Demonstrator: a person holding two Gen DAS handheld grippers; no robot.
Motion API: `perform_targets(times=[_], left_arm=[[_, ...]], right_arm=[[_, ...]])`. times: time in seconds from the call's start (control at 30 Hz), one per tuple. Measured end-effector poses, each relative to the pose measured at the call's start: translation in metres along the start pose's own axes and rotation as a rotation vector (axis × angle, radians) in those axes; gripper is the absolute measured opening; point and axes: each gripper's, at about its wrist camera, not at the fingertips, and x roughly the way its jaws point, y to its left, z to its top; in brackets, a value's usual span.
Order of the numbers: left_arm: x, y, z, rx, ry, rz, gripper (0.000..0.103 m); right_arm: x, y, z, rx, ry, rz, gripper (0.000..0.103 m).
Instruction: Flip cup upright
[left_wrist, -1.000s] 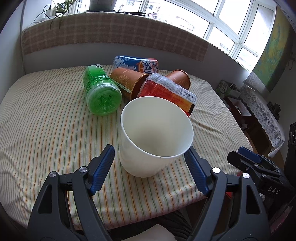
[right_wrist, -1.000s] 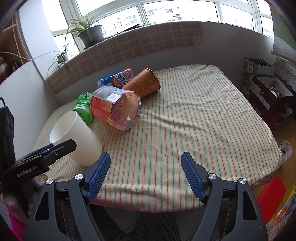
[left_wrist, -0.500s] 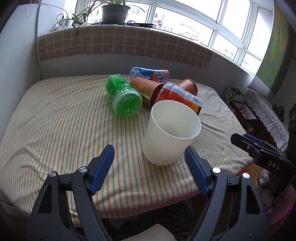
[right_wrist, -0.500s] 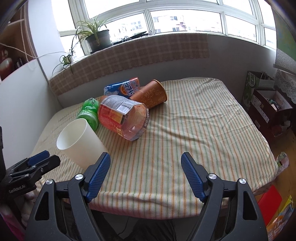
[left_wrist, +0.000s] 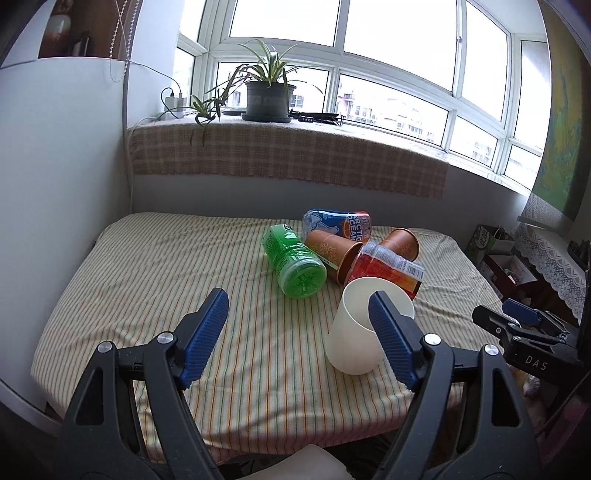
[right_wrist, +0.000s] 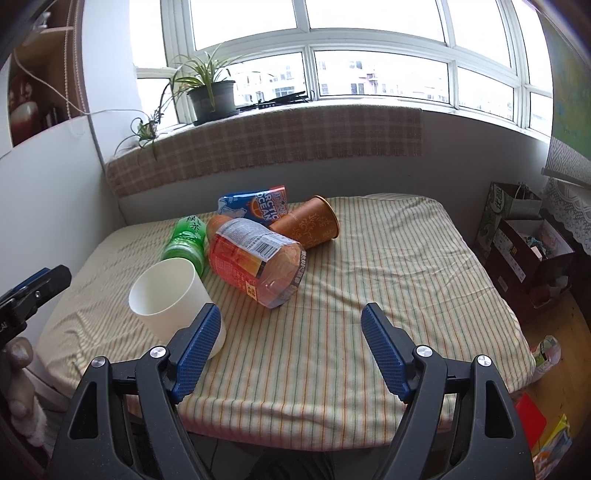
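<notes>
- The white cup (left_wrist: 364, 325) stood mouth-up, perhaps leaning a little, on the striped surface (left_wrist: 155, 266) close to its front edge, so the flip looked done, as far as I could judge.
- The left gripper (left_wrist: 299, 332) hung above the front edge with its jaws spread and nothing between them; the right gripper (right_wrist: 291, 336) was likewise released and empty.
- From the left wrist view, one blue pad (left_wrist: 391, 343) overlapped the cup's side; whether it touched I could not tell. A sideways swing there could tip the light cup off the front edge.
- The soft, wrinkled cloth gave a poor footing, so a small nudge might topple it.
- Just behind the cup lay the red bottle (right_wrist: 255, 258), with the green bottle (left_wrist: 293, 262) and two brown cups (left_wrist: 332, 251) beside it; a rolling bottle could knock the cup over.
</notes>
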Motion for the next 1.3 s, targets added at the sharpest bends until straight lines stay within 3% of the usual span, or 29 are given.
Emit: perform_targets(times=[0.07,0.23,0.57,1.3], left_arm=[[-0.007,-0.001,0.000,0.000,-0.037,0.010,0.096],[-0.017,-0.003,0.000,0.012,-0.095,0.054,0.100],[-0.019,0.000,0.000,0.002,-0.105,0.095,0.101],[-0.018,-0.002,0.000,0.006,-0.101,0.099,0.101]], right_arm=[[-0.002,0.002,0.000,-0.009,-0.014,-0.003,0.078],[-0.007,0.006,0.000,-0.022,-0.050,-0.027,0.078],[-0.008,0.004,-0.001,-0.015,-0.064,-0.038,0.078],[-0.005,0.003,-0.002,0.000,-0.049,-0.044,0.079]])
